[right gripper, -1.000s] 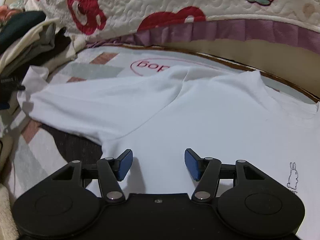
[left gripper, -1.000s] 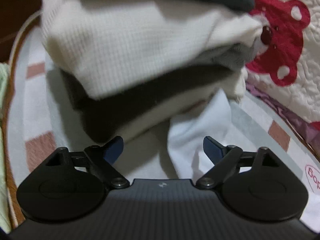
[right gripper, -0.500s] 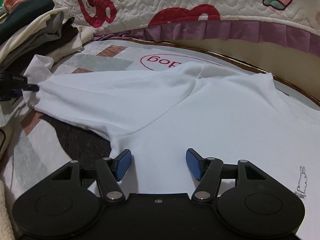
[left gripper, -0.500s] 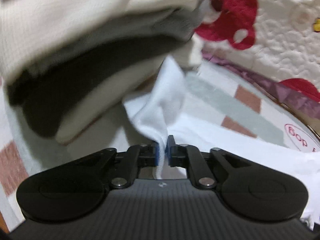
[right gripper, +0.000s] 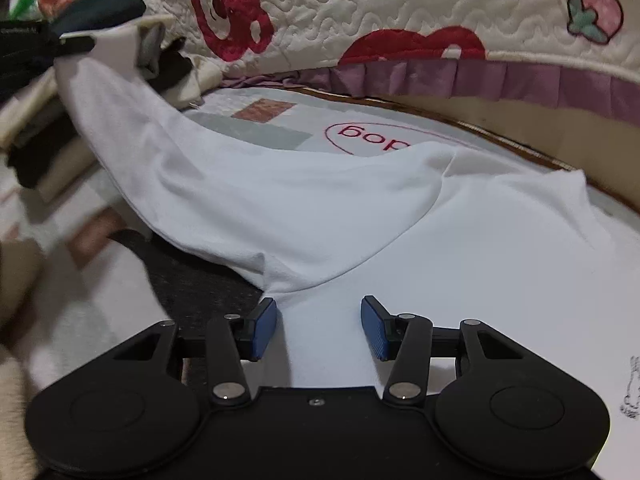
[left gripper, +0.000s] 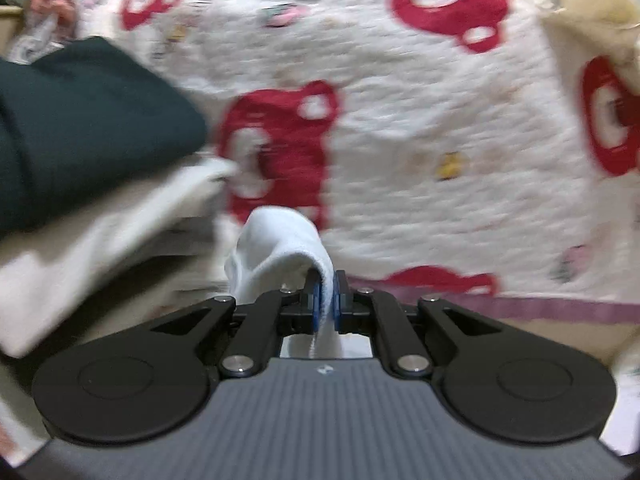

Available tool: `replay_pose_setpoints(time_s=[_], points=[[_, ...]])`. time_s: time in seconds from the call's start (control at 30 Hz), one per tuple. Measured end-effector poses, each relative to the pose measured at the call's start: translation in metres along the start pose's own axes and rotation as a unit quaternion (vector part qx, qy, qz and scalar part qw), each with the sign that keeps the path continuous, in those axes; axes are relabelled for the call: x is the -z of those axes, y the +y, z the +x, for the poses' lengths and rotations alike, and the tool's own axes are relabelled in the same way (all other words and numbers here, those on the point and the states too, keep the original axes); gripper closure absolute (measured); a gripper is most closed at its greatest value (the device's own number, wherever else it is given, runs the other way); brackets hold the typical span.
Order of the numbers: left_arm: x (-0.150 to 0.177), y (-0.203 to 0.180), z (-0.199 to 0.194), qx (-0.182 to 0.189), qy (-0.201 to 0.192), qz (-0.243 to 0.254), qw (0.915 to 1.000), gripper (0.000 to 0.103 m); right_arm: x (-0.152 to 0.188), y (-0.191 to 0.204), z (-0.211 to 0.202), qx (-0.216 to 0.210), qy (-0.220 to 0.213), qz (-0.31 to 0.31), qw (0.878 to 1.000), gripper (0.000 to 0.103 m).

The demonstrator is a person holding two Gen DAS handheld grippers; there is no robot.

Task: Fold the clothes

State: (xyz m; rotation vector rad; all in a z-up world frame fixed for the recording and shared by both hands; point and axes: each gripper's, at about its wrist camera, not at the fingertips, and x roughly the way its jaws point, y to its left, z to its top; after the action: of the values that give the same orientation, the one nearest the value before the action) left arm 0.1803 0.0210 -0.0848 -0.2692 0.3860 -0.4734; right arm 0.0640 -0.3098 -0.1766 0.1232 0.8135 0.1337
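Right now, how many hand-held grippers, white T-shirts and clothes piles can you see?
Hand-held grippers: 2, left hand-held gripper pinching the sleeve, right hand-held gripper open.
White T-shirt: 1.
Pile of folded clothes: 1.
Total: 4.

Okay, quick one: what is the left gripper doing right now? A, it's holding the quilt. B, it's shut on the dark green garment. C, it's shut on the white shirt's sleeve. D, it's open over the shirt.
C: the left gripper has its fingers pinched on the sleeve of the white shirt, lifting it.
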Motion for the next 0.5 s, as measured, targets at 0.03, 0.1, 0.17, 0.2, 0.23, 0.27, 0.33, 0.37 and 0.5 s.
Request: replay_pose_setpoints(time_s=[0.03, 0.1, 0.17, 0.2, 0.23, 0.27, 0.33, 0.37, 0.5], points=[[0.0, -0.011, -0.002, 0.021, 0.002, 0.001, 0.9998, 0.097, 0.001, -0.008, -0.009, -0.006, -0.018, 0.021, 1.0, 0.051], [0.006, -0.041, -0.003, 0.065, 0.01, 0.019, 0.9977, 0.097, 0.005, -0.024, -0.033, 0.05, -0.074, 0.066, 0.994, 0.048], [0.016, -0.066, 0.0, 0.11, 0.034, 0.011, 0.9933, 0.097, 0.01, -0.049, -0.046, 0.098, -0.098, 0.121, 0.983, 0.048], [0.021, -0.078, 0.002, 0.133, 0.047, 0.006, 0.99, 0.097, 0.014, -0.06, -0.052, 0.105, -0.099, 0.148, 0.978, 0.048], [0.027, -0.09, 0.003, 0.155, 0.06, 0.001, 0.9861, 0.097, 0.017, -0.071, -0.058, 0.112, -0.101, 0.175, 0.973, 0.048], [0.035, -0.103, 0.007, 0.177, 0.075, -0.004, 0.9813, 0.097, 0.021, -0.083, -0.064, 0.12, -0.102, 0.202, 0.967, 0.048], [0.056, -0.131, 0.015, 0.21, 0.107, -0.005, 0.9718, 0.096, 0.026, -0.091, -0.071, 0.123, -0.101, 0.225, 0.961, 0.048], [0.072, -0.147, 0.02, 0.212, 0.127, 0.003, 0.9689, 0.094, 0.028, -0.094, -0.075, 0.123, -0.1, 0.233, 0.959, 0.047], [0.113, -0.168, 0.044, 0.209, 0.234, 0.013, 0.9493, 0.059, 0.038, -0.106, -0.09, 0.125, -0.095, 0.266, 0.951, 0.045]])
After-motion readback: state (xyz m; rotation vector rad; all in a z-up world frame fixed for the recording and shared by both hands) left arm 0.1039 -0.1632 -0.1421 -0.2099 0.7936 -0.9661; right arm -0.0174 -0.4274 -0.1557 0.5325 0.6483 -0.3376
